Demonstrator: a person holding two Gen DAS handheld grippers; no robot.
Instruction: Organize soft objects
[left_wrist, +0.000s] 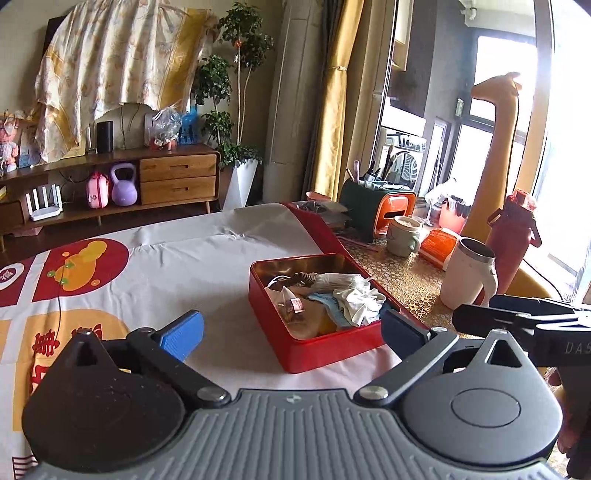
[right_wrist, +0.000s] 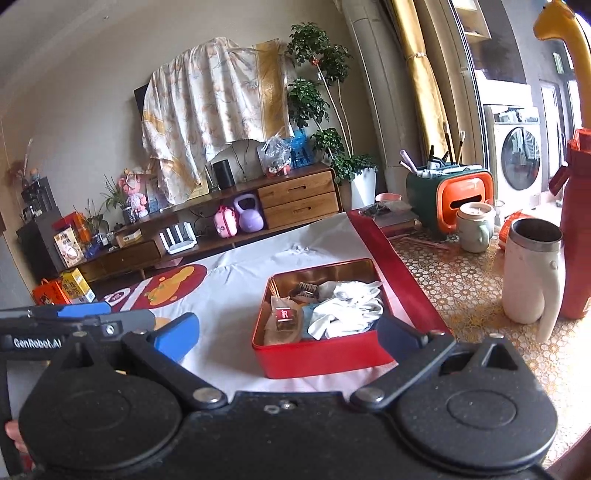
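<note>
A red tin box (left_wrist: 332, 352) (right_wrist: 325, 360) stands on the white and red tablecloth. It holds several soft things: white socks (left_wrist: 356, 299) (right_wrist: 347, 306), a light blue cloth (left_wrist: 328, 301), a clear packet with a red label (left_wrist: 293, 306) (right_wrist: 284, 315) and a dark hair tie (left_wrist: 301, 277) (right_wrist: 304, 288). My left gripper (left_wrist: 293, 330) is open and empty, its fingers on either side of the box's near end. My right gripper (right_wrist: 290, 332) is open and empty, just short of the box's near wall. Each gripper shows at the edge of the other's view.
A white mug (left_wrist: 469, 275) (right_wrist: 532, 271), a red bottle (left_wrist: 511, 236) (right_wrist: 576, 236), a green cup (left_wrist: 404, 236) (right_wrist: 474, 229), an orange and green organiser (left_wrist: 376, 210) (right_wrist: 448, 199) and an orange pack (left_wrist: 439, 243) stand on the patterned table to the right of the cloth.
</note>
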